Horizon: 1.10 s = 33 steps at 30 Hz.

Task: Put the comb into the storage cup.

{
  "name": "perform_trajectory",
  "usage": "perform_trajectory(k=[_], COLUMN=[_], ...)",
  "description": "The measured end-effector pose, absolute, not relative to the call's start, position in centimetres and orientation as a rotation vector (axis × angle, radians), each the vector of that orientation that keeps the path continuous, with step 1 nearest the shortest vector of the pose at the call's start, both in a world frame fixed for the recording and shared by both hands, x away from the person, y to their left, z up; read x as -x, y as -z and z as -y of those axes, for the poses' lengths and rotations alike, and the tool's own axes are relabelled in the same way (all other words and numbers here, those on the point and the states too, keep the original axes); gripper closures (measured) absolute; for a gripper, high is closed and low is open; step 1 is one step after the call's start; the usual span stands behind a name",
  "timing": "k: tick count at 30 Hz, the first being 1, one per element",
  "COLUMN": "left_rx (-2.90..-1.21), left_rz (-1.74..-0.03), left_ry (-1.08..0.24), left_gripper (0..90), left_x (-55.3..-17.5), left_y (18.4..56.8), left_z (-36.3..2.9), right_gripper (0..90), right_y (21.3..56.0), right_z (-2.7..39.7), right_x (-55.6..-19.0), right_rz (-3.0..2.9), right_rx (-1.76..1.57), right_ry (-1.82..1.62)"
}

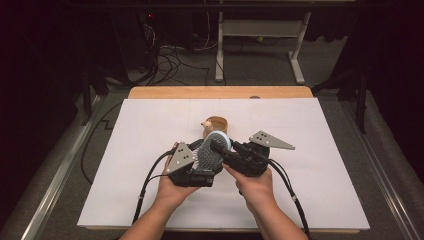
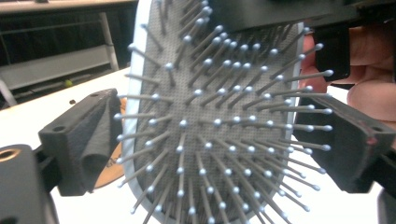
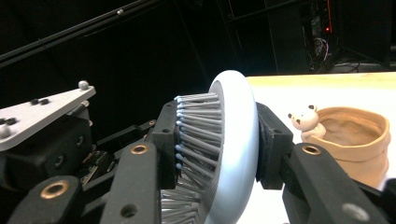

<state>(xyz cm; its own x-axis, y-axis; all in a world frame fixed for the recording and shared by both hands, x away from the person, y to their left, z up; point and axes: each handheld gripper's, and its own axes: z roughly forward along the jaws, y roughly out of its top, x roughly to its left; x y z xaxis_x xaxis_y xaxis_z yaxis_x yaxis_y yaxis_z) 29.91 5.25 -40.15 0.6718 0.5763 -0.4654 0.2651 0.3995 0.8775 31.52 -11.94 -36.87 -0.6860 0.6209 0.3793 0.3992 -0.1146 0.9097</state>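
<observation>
A pale blue paddle hairbrush with grey ball-tipped bristles is held up over the middle of the white table. My right gripper comes in from the right. It is shut on the brush head, one jaw on the bristle face and one on the smooth back. My left gripper reaches in from the left. In the left gripper view the bristle pad stands between its jaws, with a gap at each side, so the left gripper is open.
A tan cup with a small white bear figure on its rim stands just behind the brush. The white sheet covers a wooden tabletop. Cables and a white desk frame lie beyond the far edge.
</observation>
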Motion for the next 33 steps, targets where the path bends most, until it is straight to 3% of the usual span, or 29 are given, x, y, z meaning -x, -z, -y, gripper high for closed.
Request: perform_trajectory(k=[11, 33], left_rx=[-1.203, -1.149], left_rz=[-0.851, -0.862], left_ry=[-0.173, -0.211], left_gripper=[0.7, 0.5], left_x=[-29.7, -29.8], left_y=[40.0, 41.7], left_z=[-6.0, -10.7], right_gripper=[60.9, 60.7], right_y=[36.5, 36.0], right_z=[12.8, 14.7], right_x=[-31.7, -32.2], right_rz=[-1.933, -1.881], right_rx=[-1.156, -1.146], right_ry=[-1.899, -1.858])
